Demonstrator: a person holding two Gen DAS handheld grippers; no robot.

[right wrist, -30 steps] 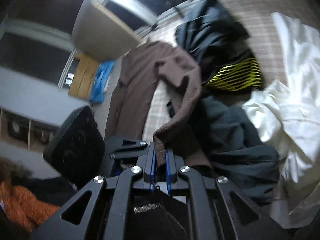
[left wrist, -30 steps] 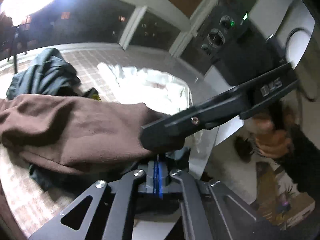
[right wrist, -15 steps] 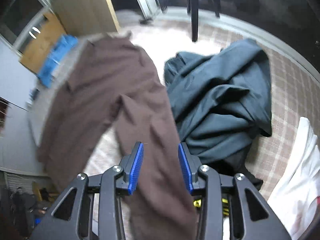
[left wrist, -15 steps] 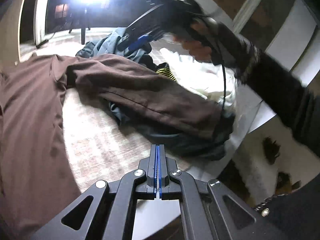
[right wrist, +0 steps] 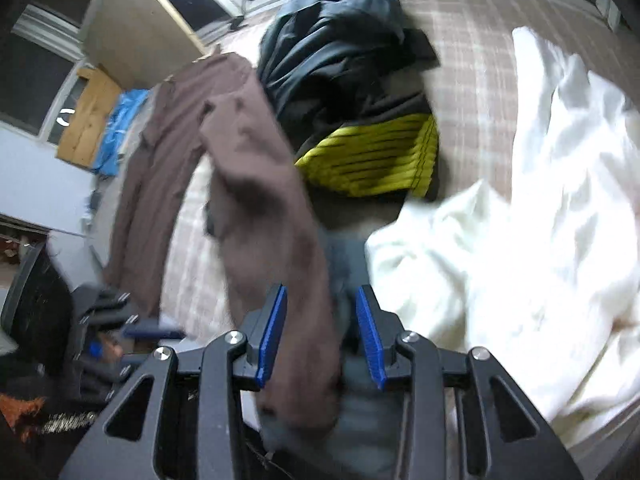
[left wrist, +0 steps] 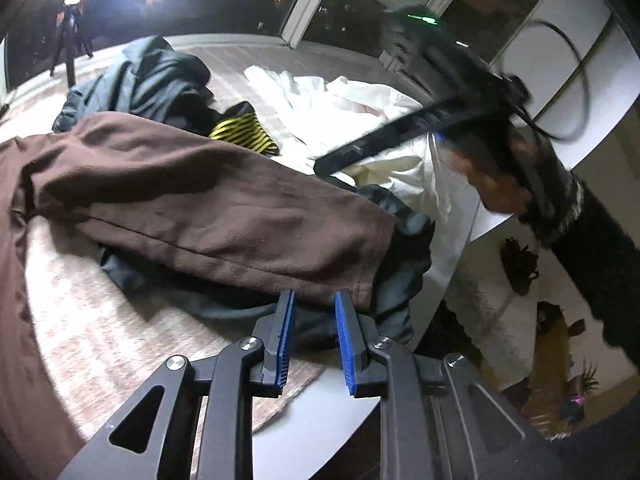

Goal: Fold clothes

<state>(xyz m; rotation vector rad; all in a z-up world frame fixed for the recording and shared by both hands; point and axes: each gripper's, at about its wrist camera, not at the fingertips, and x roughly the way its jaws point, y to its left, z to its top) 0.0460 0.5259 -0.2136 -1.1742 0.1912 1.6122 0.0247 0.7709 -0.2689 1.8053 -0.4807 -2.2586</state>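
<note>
Both grippers, left gripper (left wrist: 314, 336) and right gripper (right wrist: 320, 334), apart over brown sleeve (left wrist: 224, 208), cuff toward them.

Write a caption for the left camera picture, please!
Open left gripper nears a brown sleeve draped over dark clothes on the table.

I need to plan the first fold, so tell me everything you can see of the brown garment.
The brown garment is soft, matte, fleece-like cloth with long sleeves. Its body lies flat on the checked cover; one sleeve drapes over the dark grey clothes, its cuff near the table's edge. The open left gripper sits just short of that cuff, and the open right gripper straddles the sleeve. Neither pinches it.
</note>
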